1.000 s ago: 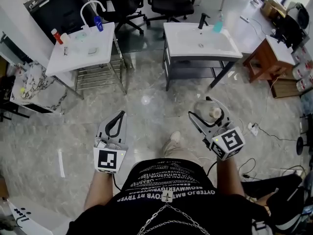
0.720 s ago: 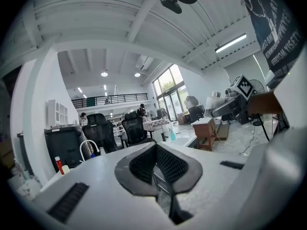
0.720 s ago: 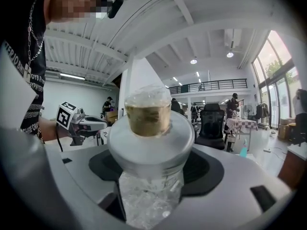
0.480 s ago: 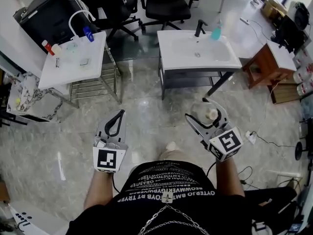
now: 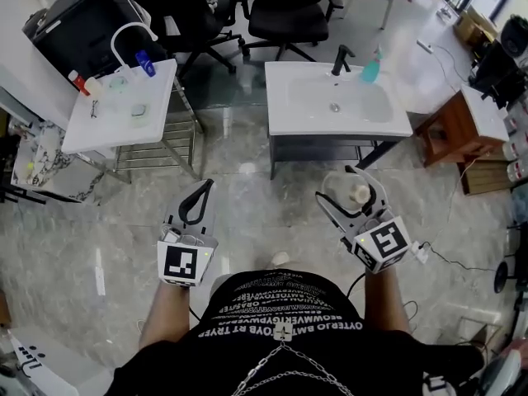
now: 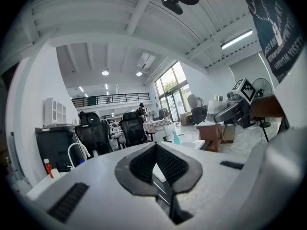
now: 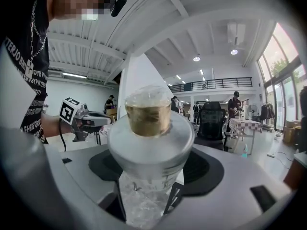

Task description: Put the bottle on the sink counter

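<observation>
A clear plastic bottle (image 5: 353, 193) with a tan cap (image 7: 147, 114) sits between the jaws of my right gripper (image 5: 348, 185), which is shut on it, cap pointing away from me. In the right gripper view the bottle (image 7: 149, 150) fills the middle, with the dark pads on either side of it. My left gripper (image 5: 200, 198) is shut with nothing in it; its ribbed pads (image 6: 169, 163) meet in the left gripper view. The white sink counter (image 5: 295, 110) stands ahead of me across the marble floor, with a black faucet (image 5: 340, 57) and a teal spray bottle (image 5: 370, 67) at its back.
A second white sink stand (image 5: 99, 126) with a white faucet and small bottles is at the left. Black office chairs (image 5: 285, 11) stand behind the sinks. A wooden cabinet (image 5: 452, 122) is to the right of the counter. Cables (image 5: 462, 254) lie on the floor at the right.
The view has shifted: the sink counter now sits lower and more central, so a little nearer. Both grippers keep their pose, and the bottle stays in the right one.
</observation>
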Demonstrator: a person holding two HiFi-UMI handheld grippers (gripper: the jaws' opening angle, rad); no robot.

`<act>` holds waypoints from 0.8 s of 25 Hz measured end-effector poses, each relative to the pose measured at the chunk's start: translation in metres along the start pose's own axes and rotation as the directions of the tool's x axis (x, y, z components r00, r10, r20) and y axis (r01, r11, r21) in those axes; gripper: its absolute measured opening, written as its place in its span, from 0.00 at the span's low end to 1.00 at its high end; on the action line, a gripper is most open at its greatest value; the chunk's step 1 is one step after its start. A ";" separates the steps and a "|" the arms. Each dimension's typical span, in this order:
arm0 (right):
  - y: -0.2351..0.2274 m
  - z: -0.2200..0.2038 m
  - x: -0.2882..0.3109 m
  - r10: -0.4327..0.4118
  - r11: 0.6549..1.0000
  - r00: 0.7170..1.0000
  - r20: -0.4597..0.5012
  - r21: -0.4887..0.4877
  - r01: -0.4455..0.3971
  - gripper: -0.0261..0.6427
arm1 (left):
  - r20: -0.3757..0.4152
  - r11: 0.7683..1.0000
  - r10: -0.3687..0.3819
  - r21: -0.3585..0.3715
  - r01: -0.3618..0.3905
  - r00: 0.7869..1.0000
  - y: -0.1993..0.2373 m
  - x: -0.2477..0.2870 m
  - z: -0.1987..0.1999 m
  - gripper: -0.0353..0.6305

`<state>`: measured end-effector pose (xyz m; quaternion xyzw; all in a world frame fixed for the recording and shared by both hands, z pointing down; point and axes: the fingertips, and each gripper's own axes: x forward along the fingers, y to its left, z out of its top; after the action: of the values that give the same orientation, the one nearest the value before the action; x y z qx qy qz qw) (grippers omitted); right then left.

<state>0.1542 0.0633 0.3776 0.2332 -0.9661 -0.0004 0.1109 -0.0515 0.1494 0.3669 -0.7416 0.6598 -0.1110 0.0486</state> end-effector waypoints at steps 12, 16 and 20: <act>-0.049 -0.002 0.000 0.026 0.999 0.999 0.022 0.031 -0.026 0.54 | -0.029 1.000 -0.005 0.026 0.005 1.000 -0.019 0.034 0.007 0.06; -0.048 0.003 0.009 0.041 0.997 0.999 0.032 0.068 -0.043 0.54 | -0.063 1.000 -0.019 0.006 0.020 0.998 -0.011 0.044 -0.003 0.06; -0.053 -0.002 0.016 0.035 0.998 0.999 0.013 0.048 -0.035 0.54 | -0.055 0.998 -0.052 0.016 0.053 0.997 -0.010 0.063 -0.006 0.06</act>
<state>0.1643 0.0088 0.3797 0.2189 -0.9704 0.0235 0.0994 -0.0368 0.0890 0.3814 -0.7549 0.6402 -0.1382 0.0342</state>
